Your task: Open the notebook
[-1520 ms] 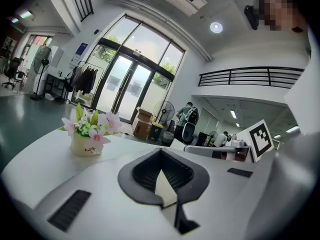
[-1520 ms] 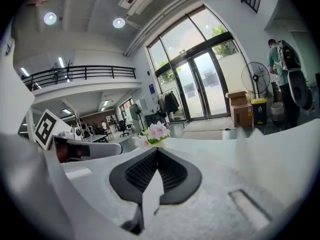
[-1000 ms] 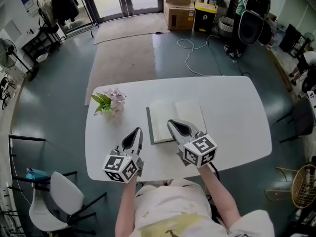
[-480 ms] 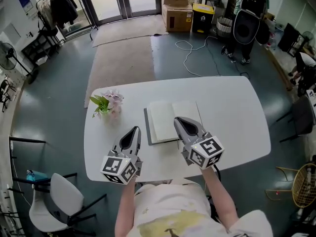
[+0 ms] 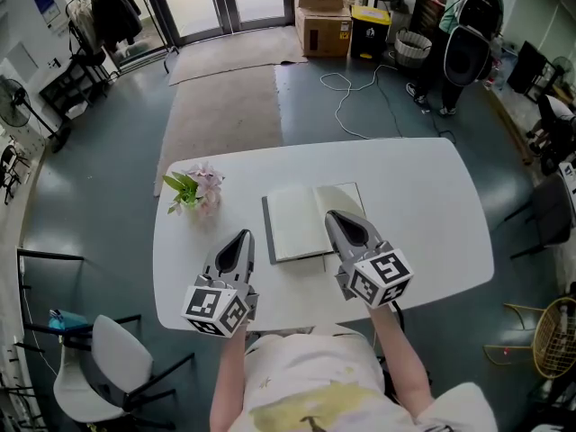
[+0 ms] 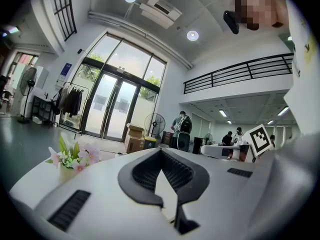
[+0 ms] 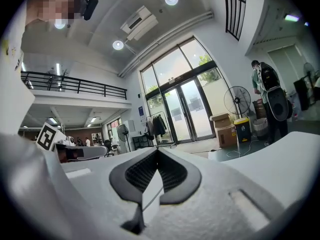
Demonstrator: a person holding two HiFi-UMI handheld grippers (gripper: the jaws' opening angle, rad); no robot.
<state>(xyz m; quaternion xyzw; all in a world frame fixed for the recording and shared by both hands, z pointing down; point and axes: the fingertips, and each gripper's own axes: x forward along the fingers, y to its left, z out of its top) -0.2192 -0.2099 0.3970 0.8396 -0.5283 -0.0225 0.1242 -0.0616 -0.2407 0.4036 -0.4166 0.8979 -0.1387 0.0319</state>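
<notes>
The notebook [image 5: 292, 221] lies open on the white table [image 5: 432, 214], pale pages up, a dark cover edge showing at its left. My right gripper [image 5: 337, 217] is shut, its tip over the right-hand page near the spine; whether it touches the paper is hidden. In the right gripper view [image 7: 157, 151] the jaws meet at the tip with nothing between them. My left gripper [image 5: 239, 238] is shut too, just left of the notebook's near corner, apart from it. The left gripper view [image 6: 161, 150] shows its jaws meeting and holding nothing.
A small pot of pink flowers [image 5: 193, 190] stands at the table's left end, and appears again [image 6: 70, 159] in the left gripper view. A white chair [image 5: 108, 358] is at the near left. Cardboard boxes [image 5: 324, 16], a floor cable [image 5: 360, 106] and a person [image 5: 463, 25] are farther back.
My right gripper has slid to the right over the open notebook, from its middle to the right-hand page. The left gripper has stayed put. The person in the background has shifted.
</notes>
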